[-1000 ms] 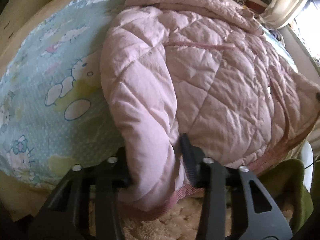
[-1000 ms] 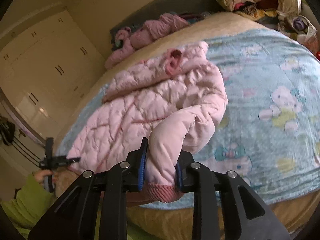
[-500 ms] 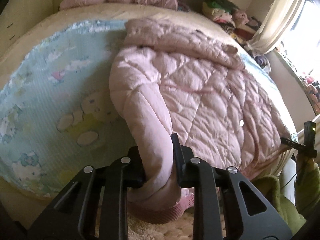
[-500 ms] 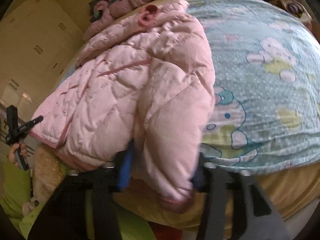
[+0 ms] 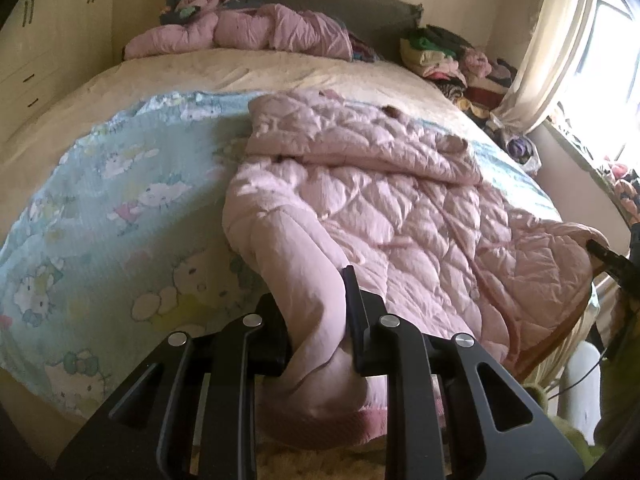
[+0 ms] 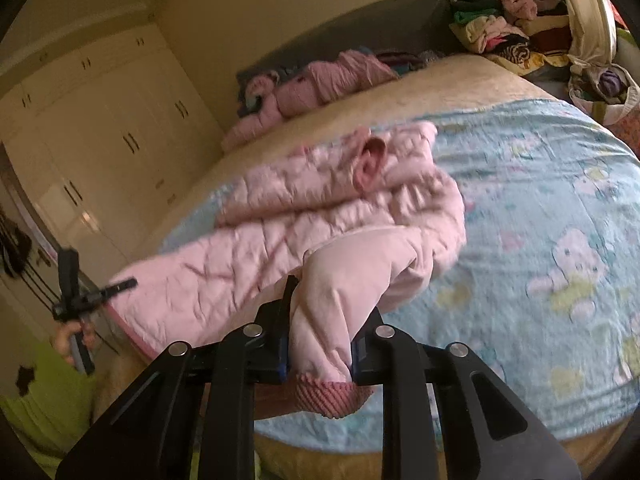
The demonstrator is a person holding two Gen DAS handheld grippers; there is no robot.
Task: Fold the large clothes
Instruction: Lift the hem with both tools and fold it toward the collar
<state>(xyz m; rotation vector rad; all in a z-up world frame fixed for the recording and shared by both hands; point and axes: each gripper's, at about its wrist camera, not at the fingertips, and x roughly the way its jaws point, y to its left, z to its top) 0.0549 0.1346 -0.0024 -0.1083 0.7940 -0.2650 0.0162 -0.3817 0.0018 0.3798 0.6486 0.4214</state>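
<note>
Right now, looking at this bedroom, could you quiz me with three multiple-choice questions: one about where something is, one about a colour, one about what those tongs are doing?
1. Where does the quilted jacket lie?
A. on the floor
B. on the cartoon blanket on the bed
C. in the wardrobe

2. What colour is the jacket?
A. pink
B. navy
C. white

3. What are the left tongs and right tongs doing?
A. both hang open
B. one grips a pillow
C. each is clamped on a sleeve

Answers: B, its body spreads over the blanket; A, pale pink quilting; C, sleeve fabric is pinched between each pair of fingers.
</note>
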